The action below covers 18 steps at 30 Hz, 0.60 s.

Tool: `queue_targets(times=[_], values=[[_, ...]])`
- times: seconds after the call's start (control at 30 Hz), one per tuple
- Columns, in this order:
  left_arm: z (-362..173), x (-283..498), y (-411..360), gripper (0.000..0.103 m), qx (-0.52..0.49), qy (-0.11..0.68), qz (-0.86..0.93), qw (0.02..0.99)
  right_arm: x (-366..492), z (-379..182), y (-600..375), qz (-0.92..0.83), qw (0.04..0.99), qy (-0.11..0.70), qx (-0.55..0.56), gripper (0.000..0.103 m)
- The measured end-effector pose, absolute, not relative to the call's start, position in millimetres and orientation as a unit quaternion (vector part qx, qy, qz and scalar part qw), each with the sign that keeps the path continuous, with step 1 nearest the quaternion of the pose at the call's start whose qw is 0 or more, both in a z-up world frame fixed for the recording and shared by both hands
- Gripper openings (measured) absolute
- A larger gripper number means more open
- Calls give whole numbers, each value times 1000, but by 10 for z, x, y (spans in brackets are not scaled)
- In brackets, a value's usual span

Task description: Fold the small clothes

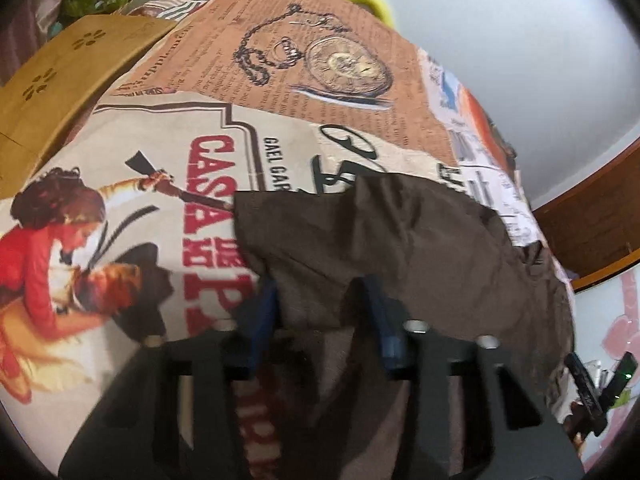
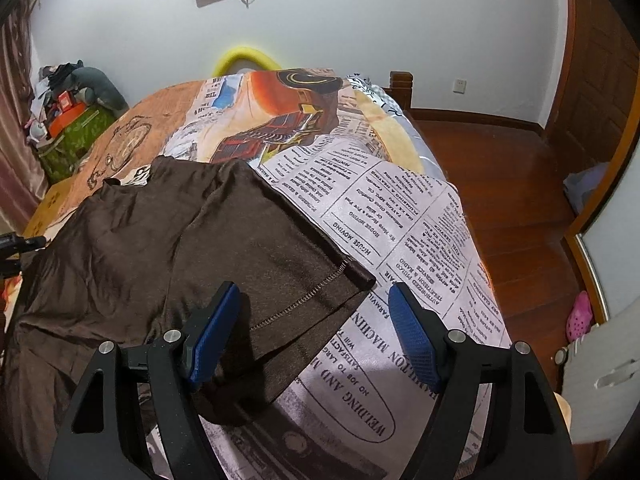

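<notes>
A dark brown garment [image 1: 400, 232] [image 2: 160, 240] lies spread on a bed covered by a printed newspaper-and-poster bedspread [image 1: 160, 160] [image 2: 400, 220]. My left gripper [image 1: 320, 316] points down at the garment's near edge. Its blue pads stand a narrow gap apart with brown cloth between them, and the blurred view shows no tight pinch. My right gripper [image 2: 316, 332] stands open wide over the stitched hem corner [image 2: 344, 280]. Its left pad [image 2: 216, 332] hovers over the cloth and its right pad [image 2: 412, 332] over bare bedspread.
A bamboo board [image 1: 60, 80] lies at the bed's far left. A yellow ring [image 2: 244, 58] stands behind the bed by the white wall. A green box [image 2: 76, 132] piled with clutter sits beside the bed. Wooden floor [image 2: 500, 184] with a pink shoe [image 2: 578, 316] lies to the right.
</notes>
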<state>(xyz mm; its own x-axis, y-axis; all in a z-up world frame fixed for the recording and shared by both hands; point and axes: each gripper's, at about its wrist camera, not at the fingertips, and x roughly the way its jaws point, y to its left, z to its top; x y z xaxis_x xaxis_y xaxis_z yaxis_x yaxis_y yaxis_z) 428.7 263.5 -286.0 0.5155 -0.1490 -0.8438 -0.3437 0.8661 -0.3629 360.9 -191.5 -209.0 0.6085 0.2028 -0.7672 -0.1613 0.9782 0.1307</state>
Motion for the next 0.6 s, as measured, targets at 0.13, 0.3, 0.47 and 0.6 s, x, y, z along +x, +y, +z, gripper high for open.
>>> queue_targets(times=[0.13,0.3,0.47,0.6], values=[[-2808,4308,2623,14,-222,481,77,845,3601,-2095,-1896,102,897,430,18,74],[-2414,4299,2253,14,-77,433,96,893,3610,-2098,-1911,101,895,433,25,74],[-2042,4242,1616,13,81,379,61,920,3580,-2005,-1956,99,898,427,39,74],[-1956,4040,973,14,167,349,-38,921,3553,-1947,-1975,98,900,423,41,74]])
